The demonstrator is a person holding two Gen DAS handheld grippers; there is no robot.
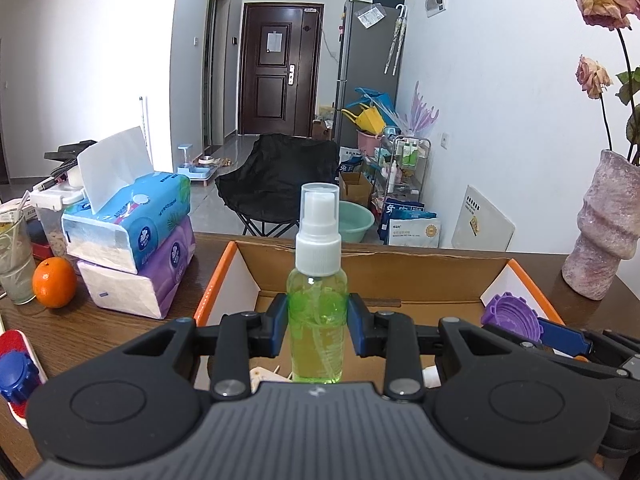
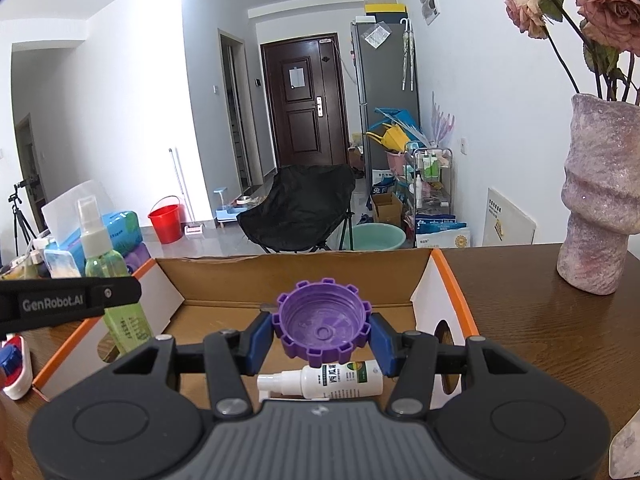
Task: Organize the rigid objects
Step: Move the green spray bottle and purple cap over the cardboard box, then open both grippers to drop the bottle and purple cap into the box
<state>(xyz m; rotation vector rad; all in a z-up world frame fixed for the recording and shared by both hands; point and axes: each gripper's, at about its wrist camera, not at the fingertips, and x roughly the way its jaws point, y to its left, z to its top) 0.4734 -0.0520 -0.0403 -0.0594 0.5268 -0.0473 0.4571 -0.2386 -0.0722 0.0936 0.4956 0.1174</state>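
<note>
My left gripper is shut on a green spray bottle with a white pump and clear cap, held upright over the open cardboard box. The same bottle shows at the left of the right wrist view, above the box's left wall. My right gripper is shut on a purple toothed cap, hollow side facing the camera, over the box. That cap appears at the right in the left wrist view. A white spray bottle lies on the box floor beneath the cap.
Stacked tissue packs, an orange and a glass stand left of the box on the wooden table. A pink vase with dried roses stands at the right. A blue cap lies at the left.
</note>
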